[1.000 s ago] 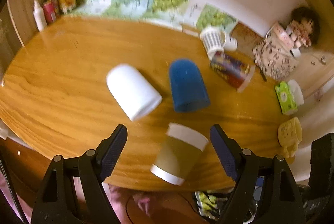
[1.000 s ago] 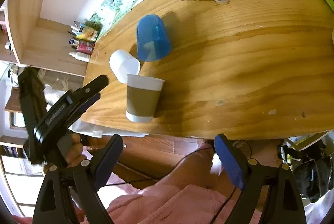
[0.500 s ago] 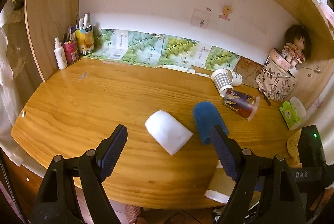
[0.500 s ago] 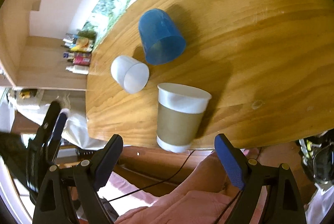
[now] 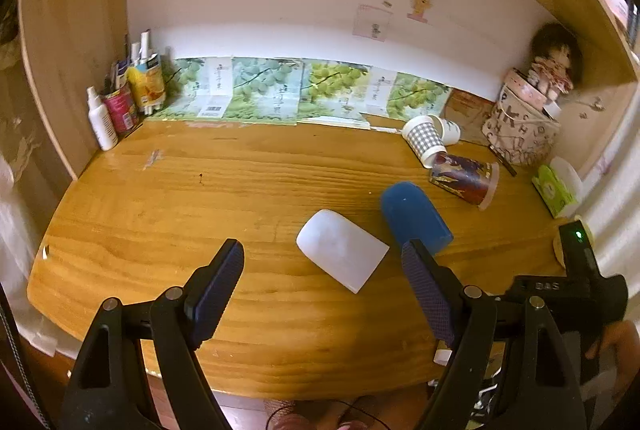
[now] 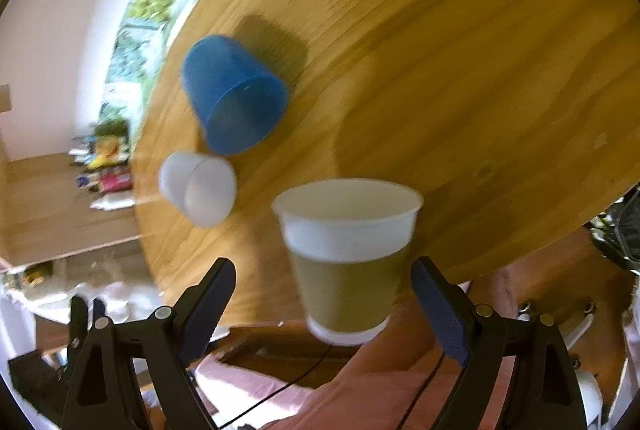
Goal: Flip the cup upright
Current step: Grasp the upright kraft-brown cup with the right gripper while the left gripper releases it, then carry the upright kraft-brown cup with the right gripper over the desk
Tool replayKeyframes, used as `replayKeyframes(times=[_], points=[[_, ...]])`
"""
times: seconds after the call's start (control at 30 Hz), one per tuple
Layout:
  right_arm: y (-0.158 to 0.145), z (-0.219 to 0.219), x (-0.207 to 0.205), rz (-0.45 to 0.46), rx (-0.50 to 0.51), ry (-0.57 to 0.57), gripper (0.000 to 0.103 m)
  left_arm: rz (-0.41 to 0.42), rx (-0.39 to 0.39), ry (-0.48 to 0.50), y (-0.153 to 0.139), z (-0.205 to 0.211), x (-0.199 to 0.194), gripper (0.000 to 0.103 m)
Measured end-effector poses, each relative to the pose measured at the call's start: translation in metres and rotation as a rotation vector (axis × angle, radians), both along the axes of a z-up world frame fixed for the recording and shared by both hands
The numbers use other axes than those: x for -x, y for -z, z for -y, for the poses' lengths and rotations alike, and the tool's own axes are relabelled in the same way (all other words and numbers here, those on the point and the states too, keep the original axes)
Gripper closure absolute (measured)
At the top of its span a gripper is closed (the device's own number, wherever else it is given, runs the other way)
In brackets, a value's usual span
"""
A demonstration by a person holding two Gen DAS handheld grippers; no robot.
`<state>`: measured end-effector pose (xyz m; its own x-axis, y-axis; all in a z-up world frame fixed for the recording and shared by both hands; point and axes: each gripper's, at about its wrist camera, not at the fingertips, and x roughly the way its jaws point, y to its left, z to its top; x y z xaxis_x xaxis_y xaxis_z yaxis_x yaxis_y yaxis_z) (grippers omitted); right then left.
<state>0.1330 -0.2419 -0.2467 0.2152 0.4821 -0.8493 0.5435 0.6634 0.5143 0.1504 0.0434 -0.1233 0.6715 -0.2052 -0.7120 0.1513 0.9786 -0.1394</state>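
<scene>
Wooden desk [image 5: 168,197] carries a white cup [image 5: 342,250] and blue cup [image 5: 414,220] on their sides. Near its front edge, the brown paper cup [image 6: 346,254] stands upright between the wide-open right gripper [image 6: 324,300] fingers, untouched. Left gripper [image 5: 322,288] gapes empty.

We hold our left gripper [image 5: 322,284] spread wide and level, nothing between its fingers — our right gripper [image 6: 324,300] gapes just as wide, its fingers [image 6: 438,304] touching nothing.

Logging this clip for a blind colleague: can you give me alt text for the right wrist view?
A brown paper cup stands upright at the near edge of a wooden table, between the open right gripper fingers but not touched. Behind it, a blue cup and a white cup lie on their sides.
</scene>
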Motion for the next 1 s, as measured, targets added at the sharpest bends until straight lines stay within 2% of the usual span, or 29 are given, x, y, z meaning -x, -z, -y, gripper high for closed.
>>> replayKeyframes(times=[0.1, 0.47, 0.6, 0.67, 1.0], points=[[0.004, -0.001, -0.003, -0.032, 0.075, 0.014, 0.013, 0.002, -0.023, 0.035, 0.000, 0.000, -0.002, 0.019], [0.020, -0.004, -0.011, -0.051, 0.102, 0.072, 0.013, 0.002, -0.047, 0.138, 0.001, -0.013, -0.015, 0.019], [0.020, -0.011, -0.013, -0.038, 0.128, 0.075, 0.023, 0.008, -0.048, 0.165, 0.002, -0.019, -0.020, 0.019], [0.022, -0.014, -0.014, -0.037, 0.133, 0.082, 0.033, 0.010, -0.047, 0.176, 0.002, -0.021, -0.023, 0.019], [0.010, -0.031, -0.014, 0.056, 0.200, 0.092, 0.036, 0.022, -0.030, 0.238, 0.001, -0.029, -0.033, 0.019]])
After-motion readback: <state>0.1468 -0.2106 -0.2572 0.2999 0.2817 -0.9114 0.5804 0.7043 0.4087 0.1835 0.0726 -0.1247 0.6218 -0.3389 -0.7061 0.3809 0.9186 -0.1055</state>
